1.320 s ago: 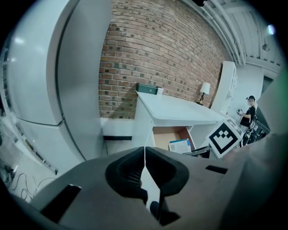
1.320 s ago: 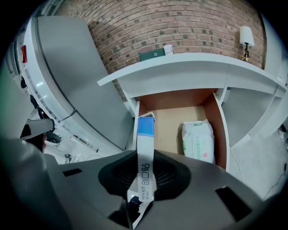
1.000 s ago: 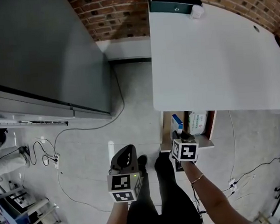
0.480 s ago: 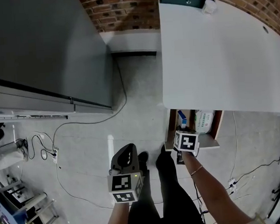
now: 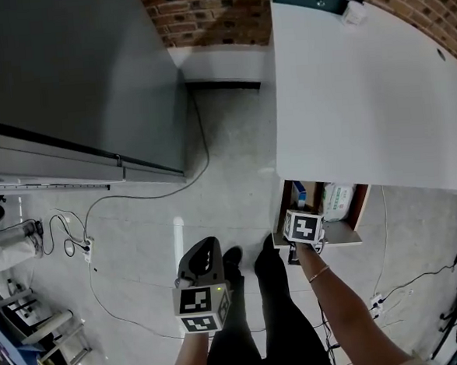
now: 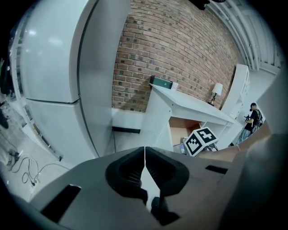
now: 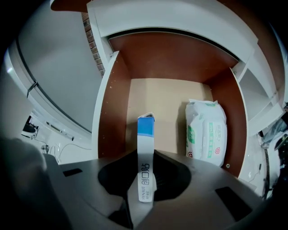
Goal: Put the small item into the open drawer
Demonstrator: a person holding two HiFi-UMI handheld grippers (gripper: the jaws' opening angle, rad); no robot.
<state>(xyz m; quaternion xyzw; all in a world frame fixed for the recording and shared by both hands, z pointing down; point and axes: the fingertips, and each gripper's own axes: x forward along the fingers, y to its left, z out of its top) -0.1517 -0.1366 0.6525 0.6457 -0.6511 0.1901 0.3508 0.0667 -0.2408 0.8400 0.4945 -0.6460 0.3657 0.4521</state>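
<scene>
— Start close in. What is the right gripper (image 7: 145,179) doing?

— Its fingers (image 7: 168,179) pinch a slim white box (image 7: 145,152) with a blue end, held edge-on between them. The blue end points away, toward the open drawer (image 7: 111,112).

— So the small item is not down yet?

— No. It is in the grip, at the front of the drawer. I judge this to be the carrying-in step, just short of the release.

— And the left gripper (image 6: 144,166)?

— Its fingers are pressed together on nothing, and it hangs off to the side over the floor, well clear of the drawer.

— What lies further in?

— Bare pale drawer floor ahead of the box, brown side walls, and a white pack of wipes (image 7: 206,132) along the right side. From the head view, the white table (image 5: 362,90) overhangs the back of the drawer.

— Then the next move?

— Probably reach forward and down into the free strip left of the wipes, keep under the table edge, and spread the fingers only once the box is low over the drawer floor.
</scene>
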